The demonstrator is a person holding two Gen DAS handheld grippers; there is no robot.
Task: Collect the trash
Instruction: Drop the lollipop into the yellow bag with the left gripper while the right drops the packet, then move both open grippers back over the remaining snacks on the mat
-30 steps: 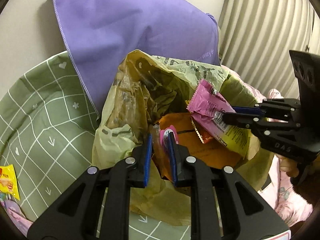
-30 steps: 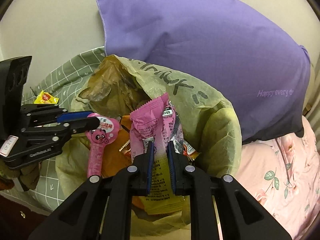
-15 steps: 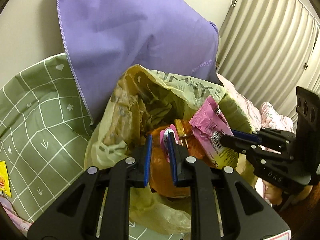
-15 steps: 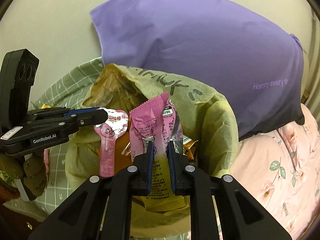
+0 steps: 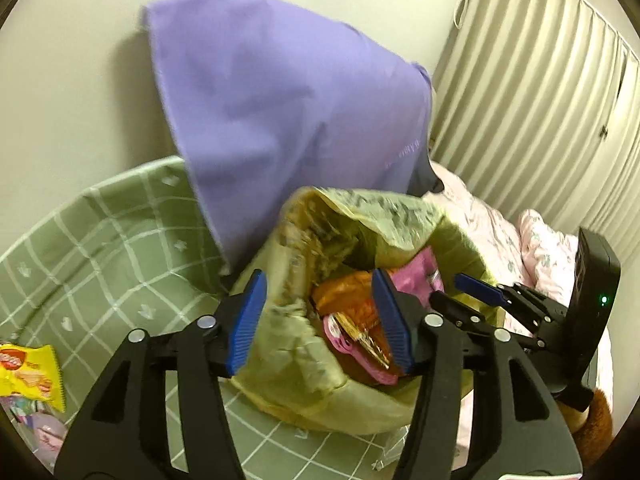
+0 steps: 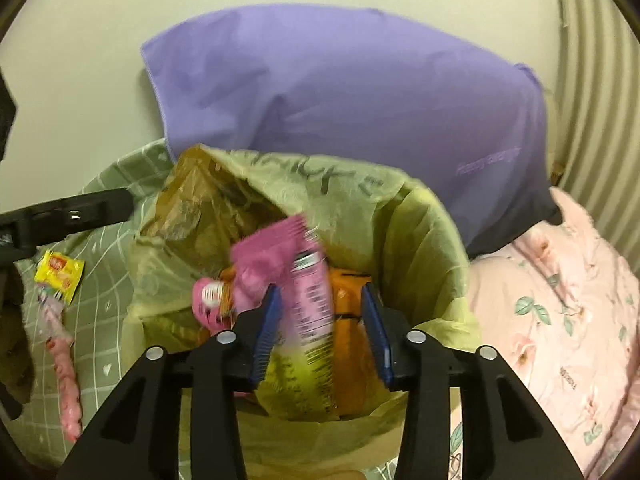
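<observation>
From the left wrist we see a green checked bedsheet and a purple pillow. Our left claw has just opened, empty, above the yellow-green trash bag, which holds orange and pink wrappers.

From the right wrist, our right claw has just opened; the pink-and-yellow wrapper stands lengthwise between its jaws, pink end up, inside the bag.

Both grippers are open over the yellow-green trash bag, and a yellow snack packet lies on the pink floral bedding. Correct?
Not quite. The yellow snack packet lies on the green checked blanket, not the pink floral bedding; the right wrist view shows it. The rest stands.
</observation>
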